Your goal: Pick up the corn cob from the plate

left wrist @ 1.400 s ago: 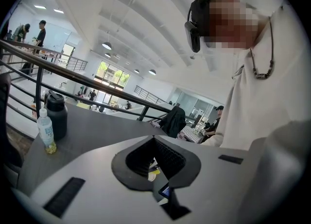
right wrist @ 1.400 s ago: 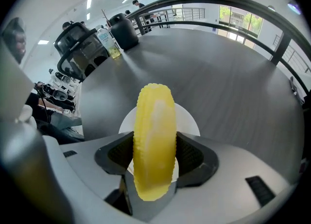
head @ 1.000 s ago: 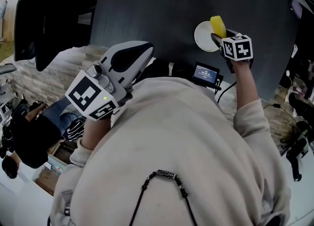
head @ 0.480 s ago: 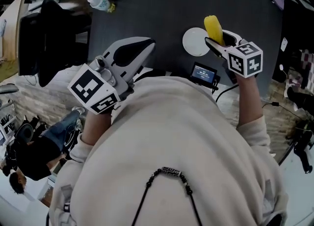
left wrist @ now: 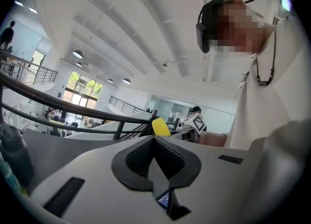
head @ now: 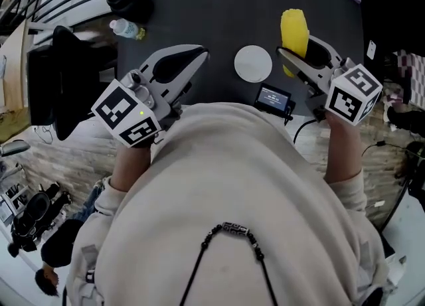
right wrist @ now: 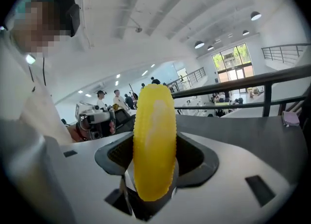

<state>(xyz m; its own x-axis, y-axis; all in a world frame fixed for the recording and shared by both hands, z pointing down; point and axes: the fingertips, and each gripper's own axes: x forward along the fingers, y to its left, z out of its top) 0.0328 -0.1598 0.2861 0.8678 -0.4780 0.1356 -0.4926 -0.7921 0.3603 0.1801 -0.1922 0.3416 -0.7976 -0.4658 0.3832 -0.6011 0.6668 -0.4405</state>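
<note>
**Corn cob off the plate, clamped in the right tongs**

The corn cob is up in the air. It's clear of the white plate and sits just to that plate's right in the head view. The right tongs are clamped on it, one pad pressing each flank. In the right gripper view the yellow cob stands on end between the jaws. Its lower end is down in the throat and its upper end rises well above the pads.

The right forearm reaches out of a pale beige sleeve. The hand is out ahead of the body, and the marker cube rides nearest the wearer. The tongs aim forward over the dark worktop, nose dipped a little.

Over on the other side, the left tongs are held out at a similar height, roughly level and angled in towards the plate. Their jaws are together, tips meeting with nothing between them. That's plain in the left gripper view, where the cob's yellow tip shows just beyond them.

The plate lies bare on the worktop. A small screen device sits at the near edge, and a water bottle lies off at the far left.
</note>
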